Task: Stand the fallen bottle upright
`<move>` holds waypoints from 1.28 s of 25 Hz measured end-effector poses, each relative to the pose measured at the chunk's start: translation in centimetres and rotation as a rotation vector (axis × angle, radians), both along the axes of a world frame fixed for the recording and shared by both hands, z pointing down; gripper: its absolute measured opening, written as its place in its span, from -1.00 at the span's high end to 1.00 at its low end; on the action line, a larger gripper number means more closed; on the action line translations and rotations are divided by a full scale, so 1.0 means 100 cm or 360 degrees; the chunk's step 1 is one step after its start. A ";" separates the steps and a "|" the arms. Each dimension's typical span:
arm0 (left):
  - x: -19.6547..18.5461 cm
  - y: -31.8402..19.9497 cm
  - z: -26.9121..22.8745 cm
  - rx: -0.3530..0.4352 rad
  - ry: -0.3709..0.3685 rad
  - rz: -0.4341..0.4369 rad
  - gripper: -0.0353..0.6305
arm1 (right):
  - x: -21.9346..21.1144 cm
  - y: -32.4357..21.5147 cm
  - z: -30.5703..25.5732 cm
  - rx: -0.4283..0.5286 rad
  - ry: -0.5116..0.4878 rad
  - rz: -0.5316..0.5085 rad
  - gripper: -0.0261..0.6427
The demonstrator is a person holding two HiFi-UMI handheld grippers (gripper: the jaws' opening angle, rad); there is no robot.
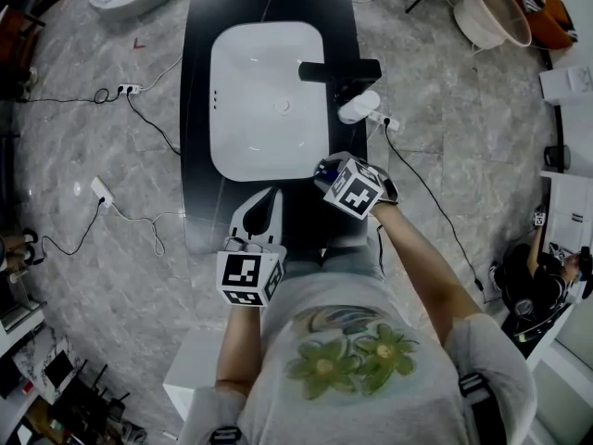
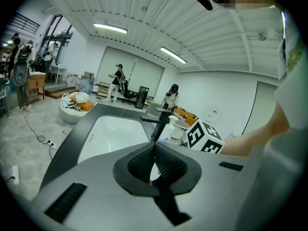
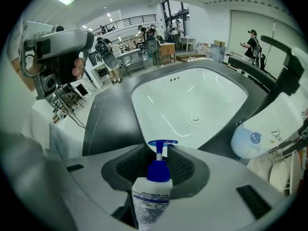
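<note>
We're squeezing the right gripper [image 3: 159, 150] fingers onto the pump bottle [image 3: 152, 196] by the tabletop's [image 1: 199, 109] front right corner, nozzle facing the sink [image 3: 192, 95], probably to tip it upright. The left gripper [image 2: 154, 150] is idling, fingers together, empty.

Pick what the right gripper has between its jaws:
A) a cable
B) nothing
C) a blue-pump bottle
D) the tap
C: in the right gripper view, the right gripper has its jaws closed on the neck of the blue-pump bottle, above the sink.
</note>
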State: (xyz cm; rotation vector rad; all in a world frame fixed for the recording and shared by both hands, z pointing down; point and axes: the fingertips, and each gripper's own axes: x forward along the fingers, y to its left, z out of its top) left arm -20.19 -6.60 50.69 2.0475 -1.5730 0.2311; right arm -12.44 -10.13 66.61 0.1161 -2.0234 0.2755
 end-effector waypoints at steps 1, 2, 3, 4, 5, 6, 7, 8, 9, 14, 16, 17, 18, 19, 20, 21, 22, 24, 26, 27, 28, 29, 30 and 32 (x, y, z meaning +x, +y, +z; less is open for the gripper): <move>-0.001 0.000 0.000 0.0000 0.0000 -0.0001 0.87 | 0.000 0.000 0.001 -0.0001 0.0002 0.0002 0.45; -0.001 0.000 0.001 -0.0001 0.0000 -0.0002 0.87 | -0.001 0.000 0.002 -0.0002 0.0003 0.0006 0.45; -0.002 0.000 0.002 -0.0002 0.0000 -0.0003 0.87 | -0.001 -0.001 0.003 -0.0002 0.0004 0.0010 0.45; -0.002 0.001 0.002 -0.0004 -0.0001 -0.0005 0.87 | -0.001 -0.001 0.003 -0.0002 0.0006 0.0014 0.45; -0.003 0.001 0.002 -0.0005 -0.0002 -0.0006 0.87 | -0.001 -0.002 0.003 0.0001 0.0008 0.0016 0.46; -0.003 0.001 0.002 -0.0006 -0.0002 -0.0007 0.87 | -0.001 -0.002 0.003 0.0005 0.0010 0.0015 0.48; -0.003 0.001 0.001 -0.0006 -0.0002 -0.0007 0.87 | -0.001 -0.002 0.003 0.0008 0.0010 0.0012 0.50; -0.003 0.001 0.000 -0.0005 -0.0003 -0.0006 0.87 | -0.001 -0.003 0.003 0.0009 0.0008 0.0006 0.54; -0.003 0.001 0.000 -0.0004 -0.0003 -0.0007 0.87 | -0.001 -0.003 0.003 0.0008 0.0007 -0.0001 0.54; -0.004 0.001 0.000 -0.0008 -0.0005 -0.0020 0.87 | -0.002 -0.003 0.002 0.0004 -0.0010 -0.0018 0.60; -0.004 0.002 0.000 -0.0009 -0.0008 -0.0021 0.87 | -0.002 -0.003 0.001 0.0002 -0.0020 -0.0011 0.62; -0.004 0.002 -0.001 -0.0009 -0.0008 -0.0021 0.87 | -0.002 -0.002 -0.001 0.0004 -0.0024 -0.0012 0.63; -0.004 0.002 -0.001 -0.0008 -0.0008 -0.0023 0.87 | -0.002 -0.002 -0.002 0.0008 -0.0026 -0.0015 0.64; -0.004 0.002 -0.001 -0.0008 -0.0007 -0.0025 0.87 | -0.003 -0.001 -0.003 0.0013 -0.0028 -0.0019 0.64; -0.004 0.003 -0.001 -0.0007 -0.0007 -0.0026 0.87 | -0.003 0.000 -0.004 0.0018 -0.0030 -0.0022 0.65; -0.004 0.003 -0.001 -0.0007 -0.0006 -0.0026 0.87 | -0.002 0.001 -0.006 0.0022 -0.0034 -0.0023 0.65; -0.003 0.003 -0.001 -0.0005 -0.0006 -0.0025 0.87 | -0.002 0.001 -0.007 0.0026 -0.0040 -0.0021 0.65; -0.001 0.002 -0.002 0.0001 -0.0007 -0.0020 0.87 | 0.000 0.001 -0.010 0.0034 -0.0056 -0.0013 0.66; 0.000 0.001 -0.004 0.0010 -0.0008 -0.0014 0.87 | 0.001 0.000 -0.015 0.0042 -0.0078 0.0001 0.67; 0.001 0.000 -0.005 0.0015 -0.0009 -0.0012 0.87 | 0.001 -0.001 -0.018 0.0045 -0.0089 0.0010 0.67; 0.001 0.000 -0.007 0.0020 -0.0009 -0.0010 0.87 | 0.002 -0.001 -0.021 0.0047 -0.0100 0.0019 0.68; 0.002 -0.001 -0.009 0.0026 -0.0009 -0.0007 0.87 | 0.002 -0.002 -0.024 0.0051 -0.0109 0.0027 0.68; 0.002 -0.001 -0.011 0.0032 -0.0011 -0.0004 0.87 | 0.003 -0.002 -0.027 0.0056 -0.0116 0.0033 0.68; 0.004 -0.002 -0.014 0.0043 -0.0016 0.0005 0.87 | 0.006 -0.003 -0.030 0.0067 -0.0123 0.0042 0.69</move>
